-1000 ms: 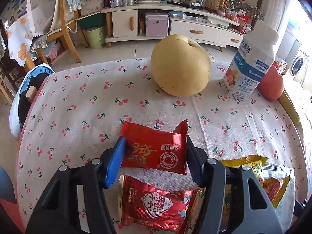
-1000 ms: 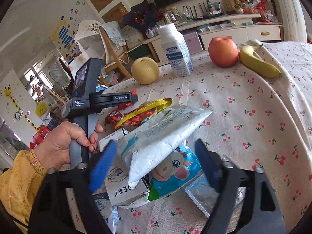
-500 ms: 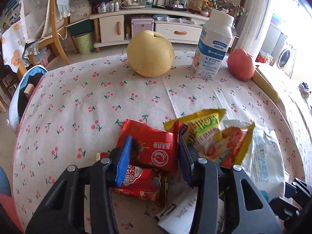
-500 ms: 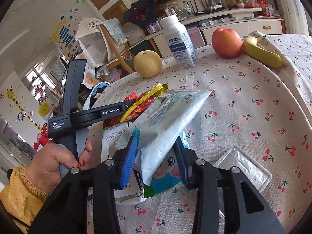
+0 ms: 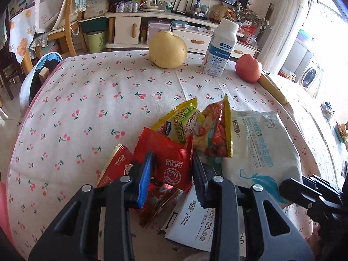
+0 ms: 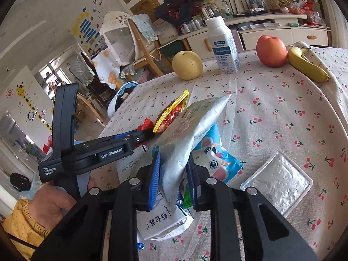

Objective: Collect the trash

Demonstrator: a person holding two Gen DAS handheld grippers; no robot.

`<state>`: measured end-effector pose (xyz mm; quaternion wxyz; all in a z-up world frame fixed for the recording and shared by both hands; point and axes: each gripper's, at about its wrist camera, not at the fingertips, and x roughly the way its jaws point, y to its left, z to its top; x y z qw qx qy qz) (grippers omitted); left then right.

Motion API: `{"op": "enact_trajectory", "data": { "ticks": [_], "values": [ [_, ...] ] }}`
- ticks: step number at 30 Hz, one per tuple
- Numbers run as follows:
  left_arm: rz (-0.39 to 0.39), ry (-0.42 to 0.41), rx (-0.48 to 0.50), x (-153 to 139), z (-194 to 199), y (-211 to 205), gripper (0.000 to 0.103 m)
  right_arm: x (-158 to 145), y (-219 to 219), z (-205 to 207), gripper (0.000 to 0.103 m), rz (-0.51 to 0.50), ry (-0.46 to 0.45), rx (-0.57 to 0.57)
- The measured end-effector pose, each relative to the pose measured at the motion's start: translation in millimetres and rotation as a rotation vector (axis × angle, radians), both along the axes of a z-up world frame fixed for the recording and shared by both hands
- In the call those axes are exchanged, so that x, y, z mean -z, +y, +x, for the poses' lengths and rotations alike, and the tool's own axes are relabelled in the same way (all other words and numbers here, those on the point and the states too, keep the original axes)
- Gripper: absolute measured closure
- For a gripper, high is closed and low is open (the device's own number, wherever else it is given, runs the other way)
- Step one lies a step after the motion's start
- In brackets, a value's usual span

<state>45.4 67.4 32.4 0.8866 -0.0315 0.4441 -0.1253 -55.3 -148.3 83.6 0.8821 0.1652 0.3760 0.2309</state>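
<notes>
My left gripper (image 5: 170, 174) is shut on a red snack wrapper (image 5: 171, 158) and holds it over a pile of trash on the cherry-print tablecloth (image 5: 87, 100). The pile holds another red wrapper (image 5: 117, 165), a yellow-green wrapper (image 5: 180, 121), an orange-yellow wrapper (image 5: 215, 130), a white wipes pack (image 5: 261, 143) and a flattened white carton (image 5: 191, 224). My right gripper (image 6: 173, 176) is shut on the white wipes pack (image 6: 184, 139) and lifts its end. The left gripper (image 6: 143, 134) shows beside it in the right wrist view. A blue mouse-print bag (image 6: 215, 158) lies under the pack.
A yellow pear (image 5: 167, 50), a white milk bottle (image 5: 220, 50) and a red apple (image 5: 249, 68) stand at the table's far side, with a banana (image 6: 306, 65) to the right. A foil-topped plastic tray (image 6: 280, 182) lies at the right. Chairs (image 5: 63, 21) and a cabinet (image 5: 174, 32) stand beyond.
My left gripper closed tighter on the red wrapper and carried it back to the pile. My right gripper shut on the white wipes pack and raised its end.
</notes>
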Motion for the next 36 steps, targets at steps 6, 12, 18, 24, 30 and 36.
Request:
{"op": "enact_trajectory", "data": {
  "ticks": [6,12,18,24,30,36],
  "values": [
    [-0.081,-0.01,-0.018,-13,-29,17,0.077,-11,1,-20,0.085,-0.022,-0.044,-0.022],
    [-0.17,-0.015,-0.05,-22,-59,39,0.081,-24,3,-36,0.089,-0.04,-0.095,-0.035],
    [-0.239,-0.028,-0.085,-26,-79,59,0.084,-31,9,-48,0.09,-0.063,-0.123,-0.044],
    [-0.22,0.012,-0.106,-15,-87,74,0.084,-38,17,-60,0.09,-0.077,-0.134,-0.059],
    [-0.171,0.031,-0.101,-3,-83,79,0.055,-34,32,-62,0.09,-0.144,-0.124,-0.088],
    [-0.186,0.033,-0.071,1,-73,71,0.042,-20,41,-57,0.087,-0.168,-0.085,-0.121]
  ]
}}
